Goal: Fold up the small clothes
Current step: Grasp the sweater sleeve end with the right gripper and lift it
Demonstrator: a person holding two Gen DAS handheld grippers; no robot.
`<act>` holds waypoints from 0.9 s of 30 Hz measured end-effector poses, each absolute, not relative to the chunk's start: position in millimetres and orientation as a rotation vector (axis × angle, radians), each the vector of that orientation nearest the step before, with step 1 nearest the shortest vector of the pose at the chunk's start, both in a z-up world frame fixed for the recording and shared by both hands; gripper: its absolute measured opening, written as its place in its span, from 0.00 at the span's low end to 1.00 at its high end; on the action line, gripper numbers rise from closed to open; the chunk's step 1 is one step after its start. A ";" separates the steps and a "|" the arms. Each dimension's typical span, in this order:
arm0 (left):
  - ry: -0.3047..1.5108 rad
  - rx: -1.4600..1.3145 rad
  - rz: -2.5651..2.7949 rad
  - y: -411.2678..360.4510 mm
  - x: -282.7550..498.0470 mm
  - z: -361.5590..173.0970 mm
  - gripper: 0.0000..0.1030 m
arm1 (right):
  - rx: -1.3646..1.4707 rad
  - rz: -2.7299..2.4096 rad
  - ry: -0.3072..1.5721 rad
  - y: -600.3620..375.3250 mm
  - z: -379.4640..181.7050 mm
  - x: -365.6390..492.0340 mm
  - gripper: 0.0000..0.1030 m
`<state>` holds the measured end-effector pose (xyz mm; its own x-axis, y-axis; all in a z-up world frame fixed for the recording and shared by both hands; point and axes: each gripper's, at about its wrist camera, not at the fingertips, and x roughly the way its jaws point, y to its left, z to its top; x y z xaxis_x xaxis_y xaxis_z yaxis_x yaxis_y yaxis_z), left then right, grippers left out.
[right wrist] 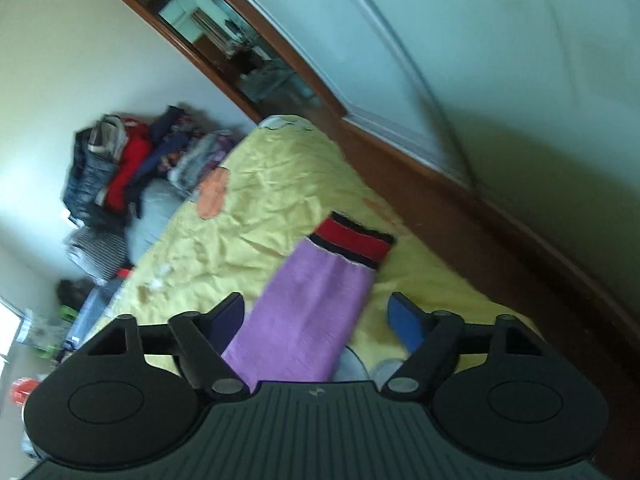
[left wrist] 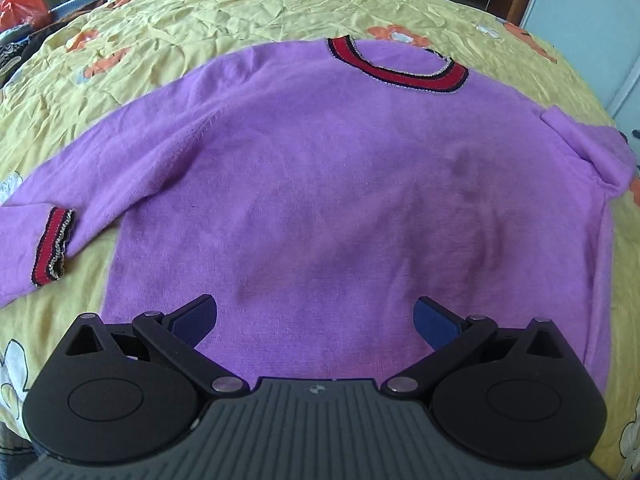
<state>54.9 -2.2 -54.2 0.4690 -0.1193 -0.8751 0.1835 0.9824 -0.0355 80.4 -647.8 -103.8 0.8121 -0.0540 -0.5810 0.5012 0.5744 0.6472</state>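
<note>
Nearest the lens, the left gripper (left wrist: 316,318) hangs with jaws spread wide and empty over the hem end of the sweater (left wrist: 340,184). The sweater lies flat on the yellow bedspread (left wrist: 168,20), collar (left wrist: 400,64) far, one sleeve folded back so its cuff (left wrist: 54,248) lies beside the body.

In the right wrist view the right gripper (right wrist: 316,316) straddles the other sleeve (right wrist: 308,312), pads clear of the knit either side, nothing grasped; its cuff (right wrist: 352,242) points away.

Risks, as I judge them: a shallow pinch could slip off the fuzzy knit; pads could snag the bedspread too, dragging the sweater askew.

No readable writing or brand anywhere.
</note>
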 end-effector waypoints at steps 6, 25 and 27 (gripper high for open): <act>1.039 -0.009 -0.179 6.5 48.8 -49.5 1.00 | 0.948 -0.349 0.543 -646.0 -105.2 96.2 0.03; 0.891 -0.014 -0.250 51.3 12.5 -24.8 1.00 | 0.725 0.005 0.228 -431.1 89.3 25.0 0.03; 0.896 -0.039 -0.249 65.2 13.0 -24.9 1.00 | 0.667 0.032 0.241 -395.0 95.4 38.2 0.03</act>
